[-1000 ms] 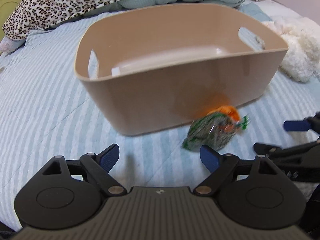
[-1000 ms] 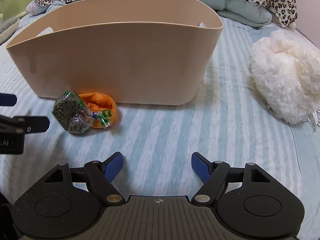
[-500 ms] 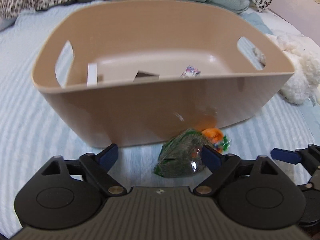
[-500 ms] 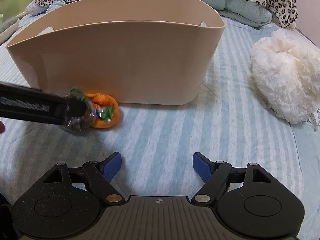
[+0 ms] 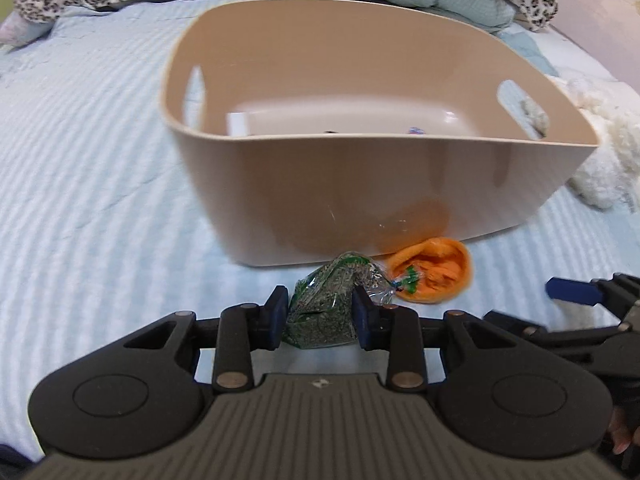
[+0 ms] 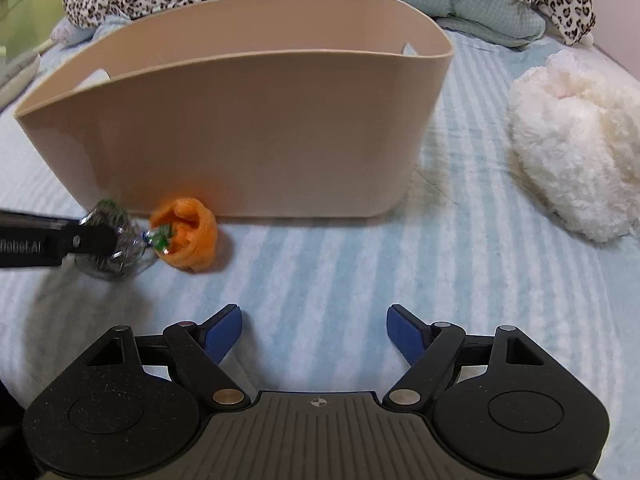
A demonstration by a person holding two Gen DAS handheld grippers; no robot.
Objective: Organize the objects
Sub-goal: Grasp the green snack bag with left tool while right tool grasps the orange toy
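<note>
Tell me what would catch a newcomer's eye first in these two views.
The big beige tub dominates, sitting on the blue striped bedspread. Just in front of it the left gripper has its jaws closed on a small clear bag of green bits, beside a bright orange cloth. The right gripper hangs open over bare bedspread, a fluffy white toy to its right.
</note>
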